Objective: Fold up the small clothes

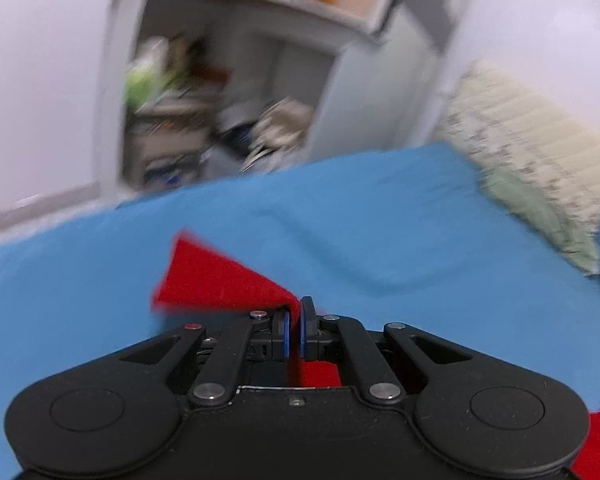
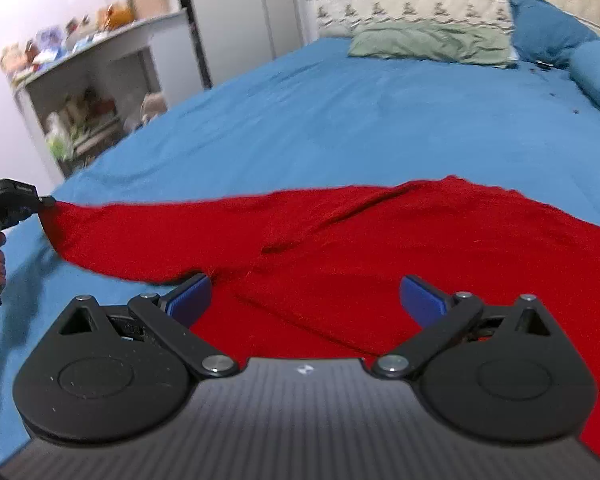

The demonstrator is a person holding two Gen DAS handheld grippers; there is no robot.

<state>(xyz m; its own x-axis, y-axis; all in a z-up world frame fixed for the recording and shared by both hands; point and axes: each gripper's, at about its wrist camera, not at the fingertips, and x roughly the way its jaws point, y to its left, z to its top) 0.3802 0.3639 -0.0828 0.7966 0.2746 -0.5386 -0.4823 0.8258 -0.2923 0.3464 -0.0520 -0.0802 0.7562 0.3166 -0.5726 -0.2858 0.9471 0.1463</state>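
Red knit garment [image 2: 380, 248] is lying across the blue bedsheet [image 2: 340, 120], filling the lower half of the right wrist frame. Left gripper [image 1: 294, 330] is pinching the garment's end, lifting it at mid left. Right gripper [image 2: 304, 298] is hovering spread wide above the cloth.

red garment [image 2: 380, 248]: knit cloth, fuzzy matt nap | bed sheet [image 2: 340, 120]: blue woven cloth, matt, softly creased | left gripper [image 1: 294, 330]: matt black plastic, blue pads, shiny metal pins | right gripper [image 2: 304, 294]: matt black plastic arms, ribbed grey housing, blue pads [image 2: 190, 296] with fine ridged texture, polished metal rivets
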